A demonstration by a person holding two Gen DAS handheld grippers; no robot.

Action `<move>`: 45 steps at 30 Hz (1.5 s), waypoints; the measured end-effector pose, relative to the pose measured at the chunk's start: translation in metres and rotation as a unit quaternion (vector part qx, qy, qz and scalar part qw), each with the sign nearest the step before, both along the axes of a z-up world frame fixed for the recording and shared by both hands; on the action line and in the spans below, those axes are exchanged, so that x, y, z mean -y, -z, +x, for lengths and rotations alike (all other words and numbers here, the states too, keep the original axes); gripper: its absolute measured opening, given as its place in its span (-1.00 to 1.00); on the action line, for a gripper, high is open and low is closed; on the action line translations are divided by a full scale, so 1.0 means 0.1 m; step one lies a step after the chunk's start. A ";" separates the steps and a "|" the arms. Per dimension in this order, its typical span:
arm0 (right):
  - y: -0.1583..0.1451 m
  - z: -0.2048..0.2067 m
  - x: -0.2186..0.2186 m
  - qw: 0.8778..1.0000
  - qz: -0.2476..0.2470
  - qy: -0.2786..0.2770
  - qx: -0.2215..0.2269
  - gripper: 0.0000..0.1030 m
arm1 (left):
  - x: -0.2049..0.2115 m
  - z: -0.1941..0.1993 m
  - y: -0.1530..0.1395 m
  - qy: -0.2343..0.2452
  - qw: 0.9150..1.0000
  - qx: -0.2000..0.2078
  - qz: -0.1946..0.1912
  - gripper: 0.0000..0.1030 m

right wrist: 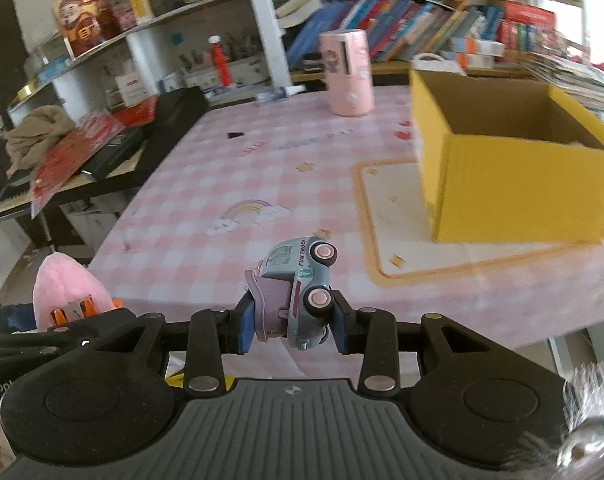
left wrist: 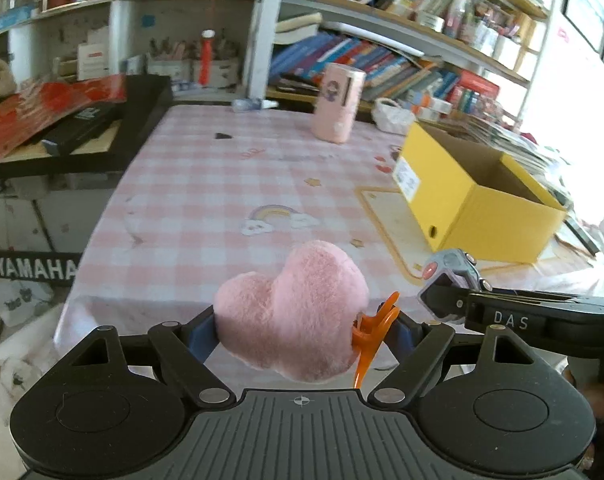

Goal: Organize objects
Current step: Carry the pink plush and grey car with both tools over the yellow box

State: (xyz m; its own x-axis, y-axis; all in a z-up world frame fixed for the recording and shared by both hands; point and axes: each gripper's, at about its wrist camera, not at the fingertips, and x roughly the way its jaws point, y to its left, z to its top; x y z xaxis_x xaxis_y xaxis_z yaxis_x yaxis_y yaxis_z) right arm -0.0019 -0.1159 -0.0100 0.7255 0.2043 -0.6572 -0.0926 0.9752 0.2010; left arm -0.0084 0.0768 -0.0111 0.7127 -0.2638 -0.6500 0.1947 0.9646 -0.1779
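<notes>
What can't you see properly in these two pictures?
- Yellow box, right wrist view: floor hidden by its own walls; near side blurred.
- Pink plush heart, left wrist view: underside hidden by the left gripper.
- Toy truck, left wrist view: mostly hidden behind the right gripper.

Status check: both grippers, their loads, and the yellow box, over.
Left gripper shut on pink plush heart. Right gripper shut on toy truck. Yellow box open, approach unobstructed.
</notes>
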 end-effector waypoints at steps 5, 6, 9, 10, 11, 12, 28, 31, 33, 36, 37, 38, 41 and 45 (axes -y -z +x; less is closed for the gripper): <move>-0.02 -0.21 0.19 0.999 -0.005 0.039 0.002 -0.33 | 0.18 -0.04 0.00 0.040 0.999 0.003 -0.004 0.62; -0.02 -0.24 0.23 0.999 -0.006 0.046 0.002 -0.33 | 0.23 -0.04 0.00 0.049 0.999 0.004 -0.004 0.62; -0.02 -0.34 0.37 0.997 -0.006 0.074 0.004 -0.33 | 0.36 -0.05 0.00 0.073 0.997 0.006 -0.006 0.62; -0.02 -0.36 0.41 0.997 -0.006 0.082 0.004 -0.33 | 0.40 -0.04 0.00 0.081 0.997 0.007 -0.006 0.62; -0.03 -0.39 0.46 0.996 -0.006 0.091 0.004 -0.33 | 0.44 -0.03 -0.01 0.087 0.996 0.007 -0.006 0.62; -0.03 -0.41 0.51 0.995 -0.005 0.099 0.004 -0.33 | 0.48 -0.03 -0.01 0.092 0.996 0.007 -0.007 0.62; -0.05 -0.53 1.16 0.983 -0.008 0.183 0.003 -0.33 | 1.16 0.18 -0.03 0.164 0.986 0.013 -0.009 0.62; -0.06 -0.49 1.24 0.983 -0.010 0.185 0.004 -0.33 | 1.27 0.24 -0.04 0.170 0.985 0.018 -0.008 0.62; -0.06 -0.46 1.30 0.982 -0.010 0.189 0.004 -0.33 | 1.36 0.27 -0.05 0.176 0.984 0.022 -0.006 0.62; -0.03 -0.40 1.40 0.980 -0.021 0.197 -0.005 -0.33 | 1.47 0.31 -0.06 0.184 0.982 0.027 -0.003 0.62; -0.02 -0.38 1.45 0.980 -0.019 0.200 -0.009 -0.33 | 1.51 0.32 -0.06 0.187 0.982 0.028 -0.002 0.62; 0.00 -0.36 1.48 0.979 -0.017 0.202 -0.012 -0.33 | 1.55 0.33 -0.06 0.189 0.981 0.029 -0.001 0.62; 0.00 -0.29 1.60 0.979 -0.011 0.202 -0.010 -0.33 | 1.65 0.38 -0.09 0.188 0.981 0.041 0.000 0.62; -0.09 -0.17 1.70 0.982 -0.014 0.190 0.014 -0.33 | 1.77 0.48 -0.22 0.178 0.981 0.073 -0.006 0.62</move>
